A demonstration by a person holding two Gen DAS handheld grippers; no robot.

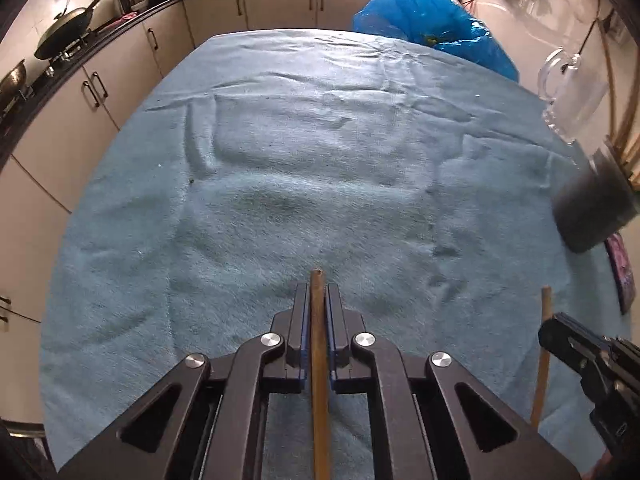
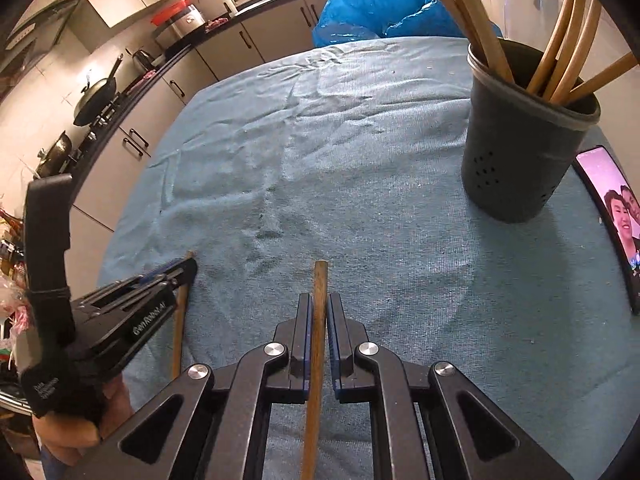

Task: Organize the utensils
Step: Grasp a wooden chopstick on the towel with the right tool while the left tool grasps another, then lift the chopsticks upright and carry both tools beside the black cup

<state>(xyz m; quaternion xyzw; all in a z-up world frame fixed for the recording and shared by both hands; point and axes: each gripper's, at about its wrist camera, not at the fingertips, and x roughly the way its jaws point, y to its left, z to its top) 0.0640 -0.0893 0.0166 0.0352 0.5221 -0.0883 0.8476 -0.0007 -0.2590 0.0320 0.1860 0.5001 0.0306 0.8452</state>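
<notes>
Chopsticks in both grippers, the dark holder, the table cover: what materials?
Chopstick in left gripper: looks like bamboo or wood, matte brown with a blunt cut end. Chopstick in right gripper: same look, lighter tan. Holder: probably matte dark plastic, moulded rim, drain holes. Table cover: blue terry-like cloth, fuzzy and wrinkled.

Table (image 2: 360, 208), blue towel cover.
On it: dark perforated holder (image 2: 520, 152) with sticks, phone (image 2: 616, 220) beside it.

The left gripper (image 1: 319, 300) points steeply downward, its jaws clamped on a thin wooden stick (image 1: 320, 360). Just beside it, the right gripper (image 2: 319, 312) tilts likewise, jaws closed on another wooden stick (image 2: 316, 360).
</notes>
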